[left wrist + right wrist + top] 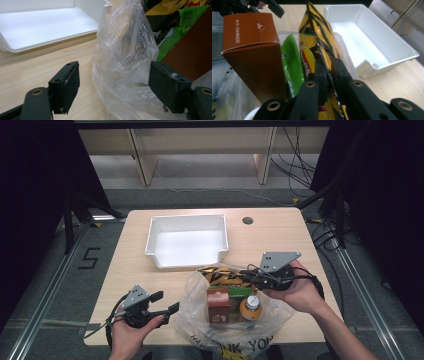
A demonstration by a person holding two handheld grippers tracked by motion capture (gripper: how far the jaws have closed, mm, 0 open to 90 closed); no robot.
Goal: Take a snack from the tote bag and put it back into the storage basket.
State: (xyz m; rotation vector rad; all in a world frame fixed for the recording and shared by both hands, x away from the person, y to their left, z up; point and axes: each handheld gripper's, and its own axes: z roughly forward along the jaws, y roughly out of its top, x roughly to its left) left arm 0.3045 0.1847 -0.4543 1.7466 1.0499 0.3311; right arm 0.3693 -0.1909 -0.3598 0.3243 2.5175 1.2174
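Unpacking barely begun, by the look of it. Left gripper (167, 303) hovers at the near-left table edge, jaws spread wide with nothing pinched; in the left gripper view the clear plastic bag (125, 57) bulges into the gap between the pads without being squeezed. White bin (187, 241) sits beyond at table centre, nothing inside it yet. Bag lies just in front of the bin, mouth open, holding a brown carton (219, 305), an orange-capped bottle (251, 307), a green packet (292, 65) and a yellow-and-black snack pouch (222, 276). Right gripper (329, 75) is clamped on the pouch's edge, pouch standing upright inside the bag. Judgement: first item gripped but not lifted out; pouch, carton, bottle and packet all remain to go across.
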